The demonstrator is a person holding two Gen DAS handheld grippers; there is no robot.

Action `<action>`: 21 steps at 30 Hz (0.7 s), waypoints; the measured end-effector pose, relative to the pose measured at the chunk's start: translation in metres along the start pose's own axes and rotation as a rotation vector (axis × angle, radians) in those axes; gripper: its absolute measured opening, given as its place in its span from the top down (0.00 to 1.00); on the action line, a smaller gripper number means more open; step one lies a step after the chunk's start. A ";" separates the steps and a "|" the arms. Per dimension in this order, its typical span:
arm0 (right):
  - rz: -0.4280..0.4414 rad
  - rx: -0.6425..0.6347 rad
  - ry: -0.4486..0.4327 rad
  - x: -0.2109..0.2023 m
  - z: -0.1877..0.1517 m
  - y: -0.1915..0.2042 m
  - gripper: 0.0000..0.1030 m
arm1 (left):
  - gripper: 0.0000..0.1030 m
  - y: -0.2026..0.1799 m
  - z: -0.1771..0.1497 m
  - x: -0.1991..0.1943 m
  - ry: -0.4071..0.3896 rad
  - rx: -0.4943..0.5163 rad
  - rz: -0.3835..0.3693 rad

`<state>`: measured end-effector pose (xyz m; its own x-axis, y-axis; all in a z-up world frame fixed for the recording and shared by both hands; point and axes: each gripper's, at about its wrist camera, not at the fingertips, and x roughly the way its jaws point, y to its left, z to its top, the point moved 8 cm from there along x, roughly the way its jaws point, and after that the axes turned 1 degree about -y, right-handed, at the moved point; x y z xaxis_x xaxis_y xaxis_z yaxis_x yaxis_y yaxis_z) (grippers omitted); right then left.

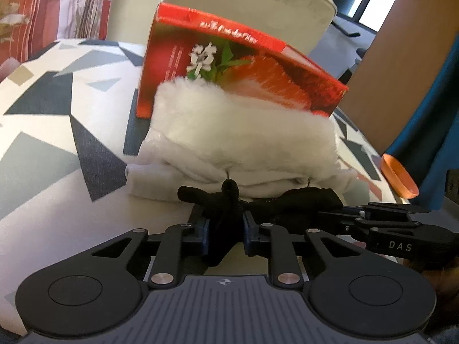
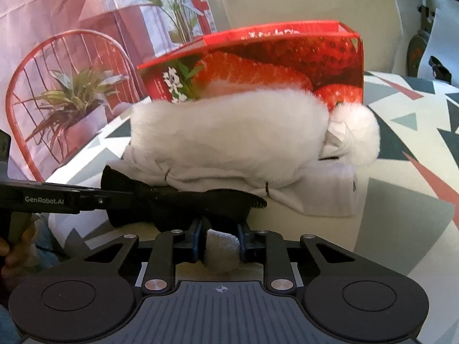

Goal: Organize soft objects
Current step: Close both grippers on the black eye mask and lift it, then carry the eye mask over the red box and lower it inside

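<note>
At the bottom centre of each wrist view, we see the left tongs (image 1: 226, 230) clamped on a black knit glove (image 1: 258, 200) and the right tongs (image 2: 221, 242) clamped on a grey cloth (image 2: 222, 253), likely to lift both off the counter (image 1: 43, 149).

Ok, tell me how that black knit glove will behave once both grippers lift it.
The black glove looks thin and knitted, so it will probably sag between the left gripper and right gripper. Its loose fingers will likely dangle. It seems light, unlikely to slip from the pads.

On the table (image 1: 43, 149): 1 red strawberry box (image 1: 229, 66), 1 white fluffy garment (image 1: 238, 140), 1 black knit glove (image 1: 229, 203), 1 orange cup (image 1: 398, 176). 2 grippers: left gripper (image 1: 226, 232), right gripper (image 2: 221, 243).
</note>
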<state>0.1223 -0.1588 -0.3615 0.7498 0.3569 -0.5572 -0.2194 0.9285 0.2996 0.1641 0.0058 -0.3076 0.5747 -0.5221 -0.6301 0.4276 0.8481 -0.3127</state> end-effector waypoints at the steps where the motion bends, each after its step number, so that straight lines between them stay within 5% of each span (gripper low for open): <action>1: 0.003 -0.003 -0.010 -0.003 0.002 0.001 0.79 | 0.78 -0.001 0.002 -0.003 -0.015 0.000 -0.004; 10: 0.035 0.012 -0.161 -0.037 0.042 0.007 0.80 | 0.79 -0.025 0.045 -0.044 -0.159 0.038 -0.068; 21: 0.078 0.000 -0.317 -0.064 0.163 0.002 0.80 | 0.79 -0.046 0.170 -0.066 -0.308 0.090 -0.074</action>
<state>0.1757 -0.1959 -0.1993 0.8876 0.3775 -0.2638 -0.2838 0.8995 0.3323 0.2250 -0.0140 -0.1308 0.7176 -0.5965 -0.3595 0.5285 0.8026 -0.2766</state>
